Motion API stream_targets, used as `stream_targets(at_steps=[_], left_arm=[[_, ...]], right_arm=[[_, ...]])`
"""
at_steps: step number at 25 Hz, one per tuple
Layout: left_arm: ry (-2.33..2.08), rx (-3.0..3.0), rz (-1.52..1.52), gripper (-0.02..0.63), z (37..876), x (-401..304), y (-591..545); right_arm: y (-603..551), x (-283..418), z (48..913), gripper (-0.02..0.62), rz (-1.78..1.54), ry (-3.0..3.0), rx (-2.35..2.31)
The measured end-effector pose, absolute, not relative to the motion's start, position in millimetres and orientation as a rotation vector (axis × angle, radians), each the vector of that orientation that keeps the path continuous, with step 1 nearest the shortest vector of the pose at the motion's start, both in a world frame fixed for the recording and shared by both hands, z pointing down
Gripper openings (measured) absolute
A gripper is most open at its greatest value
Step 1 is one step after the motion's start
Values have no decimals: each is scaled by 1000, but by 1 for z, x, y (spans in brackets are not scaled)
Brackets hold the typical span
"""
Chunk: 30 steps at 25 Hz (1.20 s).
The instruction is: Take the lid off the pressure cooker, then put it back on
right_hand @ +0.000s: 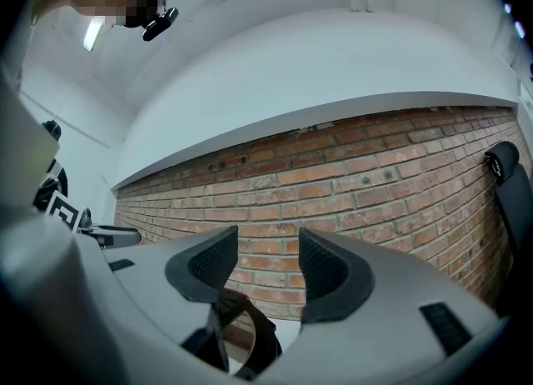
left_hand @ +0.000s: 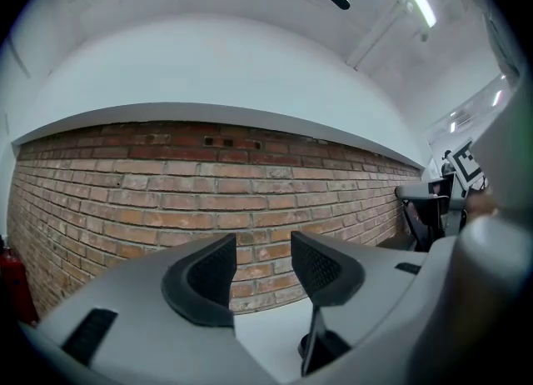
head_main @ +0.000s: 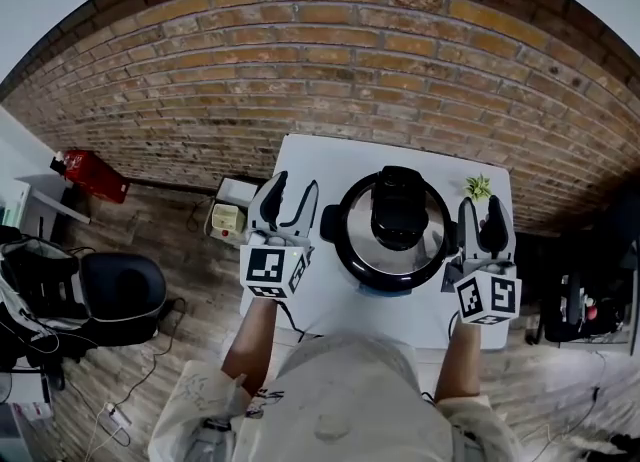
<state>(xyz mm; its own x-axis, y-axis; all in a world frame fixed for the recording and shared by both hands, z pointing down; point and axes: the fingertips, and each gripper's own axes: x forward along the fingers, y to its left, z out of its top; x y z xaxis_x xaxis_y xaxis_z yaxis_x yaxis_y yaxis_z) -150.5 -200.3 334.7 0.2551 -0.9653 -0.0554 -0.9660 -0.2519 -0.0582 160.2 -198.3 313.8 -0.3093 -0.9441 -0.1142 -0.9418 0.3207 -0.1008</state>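
The pressure cooker [head_main: 352,250] stands in the middle of a white table [head_main: 300,155], its shiny lid with a black central handle [head_main: 398,212] resting on it. My left gripper [head_main: 292,200] hovers just left of the cooker and is open, with nothing between its jaws. My right gripper [head_main: 481,218] is just right of the cooker, also open and holding nothing. In the left gripper view the left gripper [left_hand: 262,252] frames only brick wall, with a dark cooker part [left_hand: 323,346] low to its right. In the right gripper view the right gripper [right_hand: 266,248] frames brick wall too, with a dark cooker side handle [right_hand: 250,335] below.
A small green plant [head_main: 478,186] sits at the table's far right corner. A brick wall [head_main: 330,60] runs behind the table. On the floor to the left are a small box [head_main: 228,218], a red object [head_main: 95,175] and a black chair [head_main: 120,295].
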Motion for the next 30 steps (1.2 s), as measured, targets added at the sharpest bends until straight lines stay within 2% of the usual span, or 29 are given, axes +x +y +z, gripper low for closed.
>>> stream_targets(at_steps=[9, 13, 22, 30], left_arm=[[1873, -2521, -11, 221, 355, -144, -216], [1879, -2760, 45, 219, 382, -145, -219], [1763, -3408, 276, 220, 442, -136, -207], [1561, -3798, 610, 219, 471, -118, -195]], right_arm=[[-212, 156, 313, 224, 4, 2499, -1718], [-211, 132, 306, 222, 89, 2688, -1551], [-186, 41, 318, 249, 284, 3456, -777], [-152, 14, 374, 276, 295, 3972, 16]])
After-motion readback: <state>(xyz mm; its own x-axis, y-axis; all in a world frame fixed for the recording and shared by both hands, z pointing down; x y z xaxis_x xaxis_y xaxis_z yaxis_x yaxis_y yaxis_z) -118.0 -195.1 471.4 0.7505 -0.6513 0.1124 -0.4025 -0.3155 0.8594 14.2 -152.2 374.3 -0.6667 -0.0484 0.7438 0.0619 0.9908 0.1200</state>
